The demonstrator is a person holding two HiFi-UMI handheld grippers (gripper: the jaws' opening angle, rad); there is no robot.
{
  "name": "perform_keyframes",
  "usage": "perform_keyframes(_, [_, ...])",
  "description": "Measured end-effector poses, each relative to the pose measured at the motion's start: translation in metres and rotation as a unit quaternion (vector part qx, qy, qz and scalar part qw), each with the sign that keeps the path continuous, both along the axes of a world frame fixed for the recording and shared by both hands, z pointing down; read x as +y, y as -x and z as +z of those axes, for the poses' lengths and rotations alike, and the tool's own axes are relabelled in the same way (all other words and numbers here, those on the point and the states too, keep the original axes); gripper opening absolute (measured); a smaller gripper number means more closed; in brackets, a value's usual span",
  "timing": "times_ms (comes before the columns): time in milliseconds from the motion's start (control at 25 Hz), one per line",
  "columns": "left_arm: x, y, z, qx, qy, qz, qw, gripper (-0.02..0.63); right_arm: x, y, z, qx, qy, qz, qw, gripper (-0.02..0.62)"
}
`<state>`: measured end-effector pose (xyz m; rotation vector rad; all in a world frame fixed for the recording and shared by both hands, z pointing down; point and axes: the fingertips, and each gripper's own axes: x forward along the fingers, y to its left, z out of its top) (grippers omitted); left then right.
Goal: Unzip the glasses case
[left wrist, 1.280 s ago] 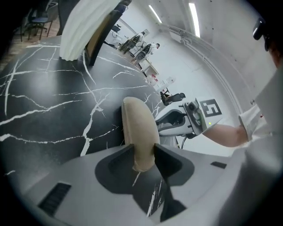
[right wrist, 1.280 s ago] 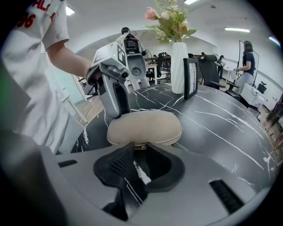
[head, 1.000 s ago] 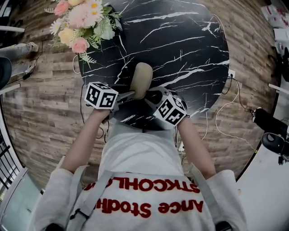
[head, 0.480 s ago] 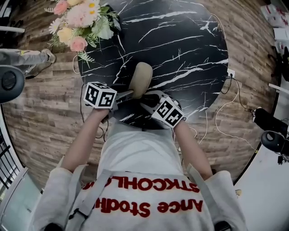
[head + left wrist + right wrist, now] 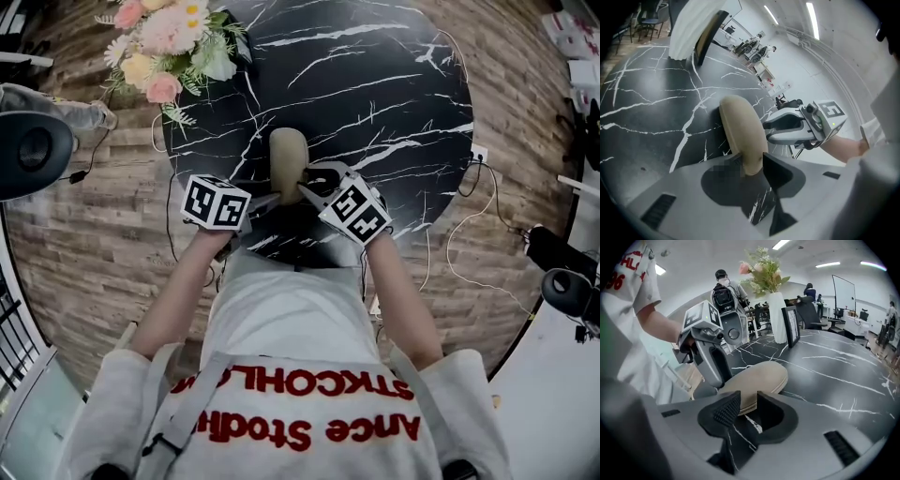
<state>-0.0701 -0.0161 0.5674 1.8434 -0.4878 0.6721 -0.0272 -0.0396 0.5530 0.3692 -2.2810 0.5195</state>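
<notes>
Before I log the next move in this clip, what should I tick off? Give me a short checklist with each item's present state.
1. The glasses case lies on the table: ok.
2. The left gripper is clamped on the case's near end: ok.
3. The case's edge sits between the jaws of the right gripper, which have just been opening: ok.
4. The right jaws pinch the zip pull: cannot tell, no pull shows.
5. The case is unzipped: not ok, it looks closed.
6. The flowers stand clear of both grippers: ok.
</notes>
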Motion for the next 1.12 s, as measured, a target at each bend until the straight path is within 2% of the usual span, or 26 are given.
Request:
perform_keyframes(160, [0.007, -0.020, -0.002, 0.014, 0.010, 0.018, 0.9997, 0.132, -0.018, -0.009, -0.002, 0.021, -0.032, 0.010, 0.999, 0.107])
perform_keyframes(240, [0.011, -0.038, -0.003, 0.031, 0.017, 0.028, 0.9990, 0.096, -0.028, -0.011, -0.003, 0.028, -0.051, 0.016, 0.998, 0.090])
perform_keyframes(320, [0.012, -0.054, -0.003, 0.030, 0.010, 0.044, 0.9985, 0.068, -0.034, -0.013, -0.004, 0.033, -0.064, 0.010, 0.997, 0.074])
perform_keyframes(360, [0.010, -0.059, -0.003, 0.024, 0.002, 0.049, 0.9985, 0.038, -0.036, -0.016, -0.004, 0.034, -0.064, 0.005, 0.997, 0.081])
perform_keyframes(400, [0.008, -0.061, -0.006, 0.020, -0.009, 0.052, 0.9984, 0.026, -0.036, -0.022, -0.005, 0.031, -0.059, 0.003, 0.998, 0.124])
perform_keyframes(480, [-0.004, -0.059, -0.019, 0.022, -0.039, 0.046, 0.9980, 0.024, -0.030, -0.037, -0.006, 0.025, -0.039, -0.007, 0.999, 0.146])
perform_keyframes(600, [-0.033, -0.041, -0.032, -0.006, -0.111, 0.039, 0.9930, 0.009, -0.008, -0.049, 0.007, 0.049, -0.020, -0.071, 0.996, 0.178])
perform_keyframes(680, [-0.047, -0.034, -0.030, -0.032, -0.144, 0.058, 0.9873, 0.008, 0.003, -0.048, 0.018, 0.074, -0.027, -0.118, 0.990, 0.200])
perform_keyframes(840, [-0.055, -0.039, -0.029, -0.023, -0.150, 0.093, 0.9840, 0.006, 0.006, -0.040, 0.031, 0.117, -0.063, -0.194, 0.972, 0.216])
perform_keyframes(920, [-0.054, -0.039, -0.029, -0.027, -0.152, 0.100, 0.9829, 0.006, 0.006, -0.038, 0.031, 0.129, -0.064, -0.220, 0.965, 0.216])
perform_keyframes(1120, [-0.053, -0.037, -0.027, -0.029, -0.145, 0.081, 0.9856, 0.006, 0.012, -0.040, 0.030, 0.126, -0.057, -0.204, 0.969, 0.181])
